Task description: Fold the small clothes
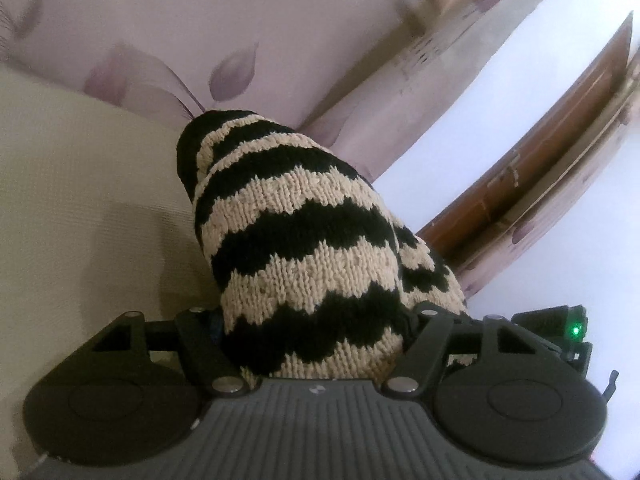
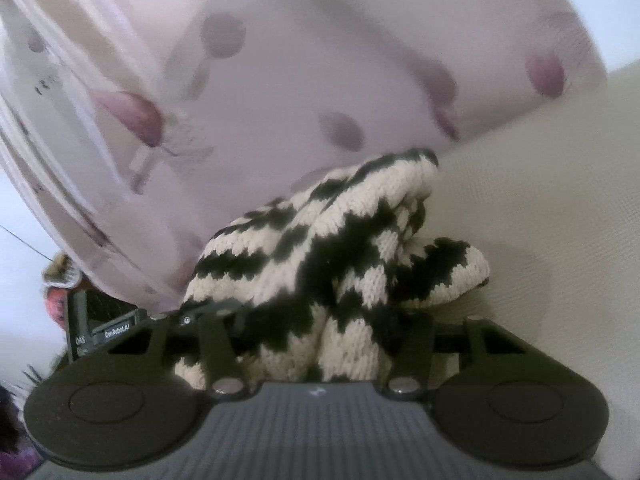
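A pale cream surface (image 1: 80, 200) fills my lower view on both cameras, and behind it hangs a lilac curtain (image 1: 160, 32) printed with purple petals; I'll place everything against that curtain. Beside the curtain in my left camera runs a brown wooden frame (image 1: 560, 176), with bright white beyond it.

The largest thing in front of the curtain is the knitted garment (image 1: 296, 248), cream with black zigzag stripes. In my left camera it rises as one rounded mound from between the fingers toward the curtain's lower edge. In my right camera the same knit (image 2: 320, 264) is bunched into folds, one flap sticking out on the side away from the curtain, over the cream surface.

My left gripper (image 1: 316, 340) has the knit packed between its jaws; the fingers are buried in it, and the wool looks pinched there. My right gripper (image 2: 316, 344) is likewise clamped on a gathered wad of the knit.

Smallest: below the curtain's edge in my right camera, the other gripper's dark body (image 2: 104, 328) with a white label.
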A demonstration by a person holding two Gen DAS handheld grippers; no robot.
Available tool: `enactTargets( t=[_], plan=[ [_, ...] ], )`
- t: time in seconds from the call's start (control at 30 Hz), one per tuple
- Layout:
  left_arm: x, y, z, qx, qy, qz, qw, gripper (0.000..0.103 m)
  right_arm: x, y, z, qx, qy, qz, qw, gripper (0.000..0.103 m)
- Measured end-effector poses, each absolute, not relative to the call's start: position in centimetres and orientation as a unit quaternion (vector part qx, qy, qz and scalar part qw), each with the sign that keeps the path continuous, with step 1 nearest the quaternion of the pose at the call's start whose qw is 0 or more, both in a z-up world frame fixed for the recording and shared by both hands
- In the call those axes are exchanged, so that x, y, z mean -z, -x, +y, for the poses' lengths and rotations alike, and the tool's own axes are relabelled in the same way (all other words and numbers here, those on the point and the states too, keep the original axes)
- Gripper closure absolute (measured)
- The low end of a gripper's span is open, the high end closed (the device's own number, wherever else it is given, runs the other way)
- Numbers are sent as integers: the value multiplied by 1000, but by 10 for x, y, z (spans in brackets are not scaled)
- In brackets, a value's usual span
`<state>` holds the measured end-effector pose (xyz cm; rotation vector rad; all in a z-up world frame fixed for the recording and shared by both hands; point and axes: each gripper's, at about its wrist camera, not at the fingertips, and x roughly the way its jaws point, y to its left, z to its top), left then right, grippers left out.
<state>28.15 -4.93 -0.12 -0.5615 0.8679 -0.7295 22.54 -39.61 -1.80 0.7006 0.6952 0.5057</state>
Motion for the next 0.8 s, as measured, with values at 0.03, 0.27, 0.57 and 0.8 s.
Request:
enactTargets(
  t=[0.03,0.27,0.57,0.8],
  plan=[
    [-5,-272,-41,337,260,405,809,33,13,-218,-388,-246,-333,326,850,50],
    [-40,-211,16,313,234,402,828,33,-9,-166,-332,-283,-342,316,839,50],
    [-46,-157,61,292,228,402,837,32,-11,-119,-283,-304,-356,318,824,50],
    [-35,-135,71,283,204,410,843,32,9,-93,-266,-300,-376,334,810,50]
  ],
)
